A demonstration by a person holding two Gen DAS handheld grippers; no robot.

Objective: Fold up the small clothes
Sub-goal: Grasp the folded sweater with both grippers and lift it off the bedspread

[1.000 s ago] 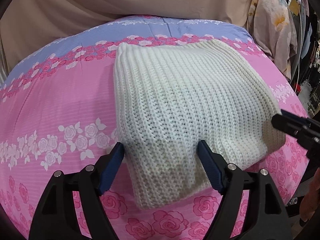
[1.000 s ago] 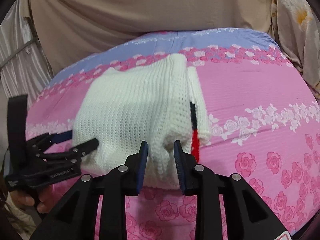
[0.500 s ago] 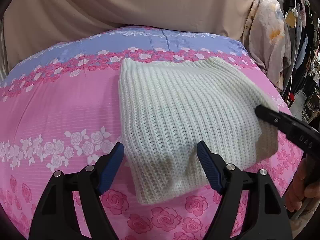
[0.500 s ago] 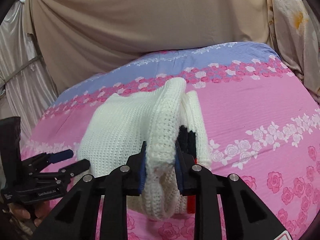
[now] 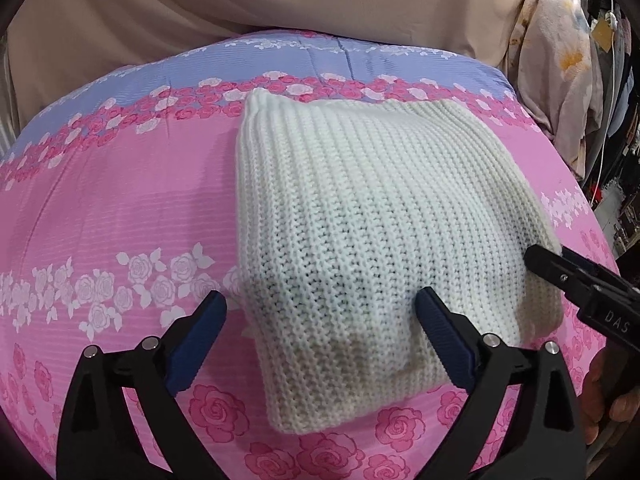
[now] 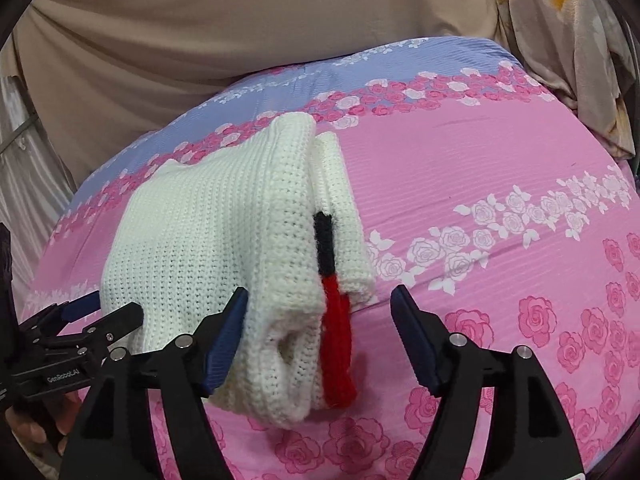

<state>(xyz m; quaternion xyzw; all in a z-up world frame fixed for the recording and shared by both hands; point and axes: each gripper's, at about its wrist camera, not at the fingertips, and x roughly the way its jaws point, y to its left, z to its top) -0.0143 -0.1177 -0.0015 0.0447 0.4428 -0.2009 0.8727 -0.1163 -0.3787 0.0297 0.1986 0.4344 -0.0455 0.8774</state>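
Observation:
A white knit sweater (image 5: 380,232) lies folded on the pink rose-print bedspread (image 5: 120,208). My left gripper (image 5: 320,332) hovers over its near left corner, jaws opening wide, the knit under them and no pad pressing it. In the right wrist view the sweater (image 6: 216,240) shows its layered right edge with a black-and-red stripe (image 6: 334,300). My right gripper (image 6: 320,332) straddles that edge with its jaws opening; the left pad sits beside the knit without gripping it. Each gripper shows in the other's view: the right gripper (image 5: 580,292) and the left gripper (image 6: 84,320).
A beige cloth (image 5: 280,0) hangs behind the bed. Flowered fabric (image 5: 560,80) and hanging clothes stand at the far right. The bedspread has a blue band (image 6: 360,68) at the back. A hand (image 5: 612,396) holds the right gripper's handle.
My right gripper, which pinched and lifted the sweater's folded edge half a second ago, has spread its jaws and the edge has dropped onto the bed. The left jaws have widened.

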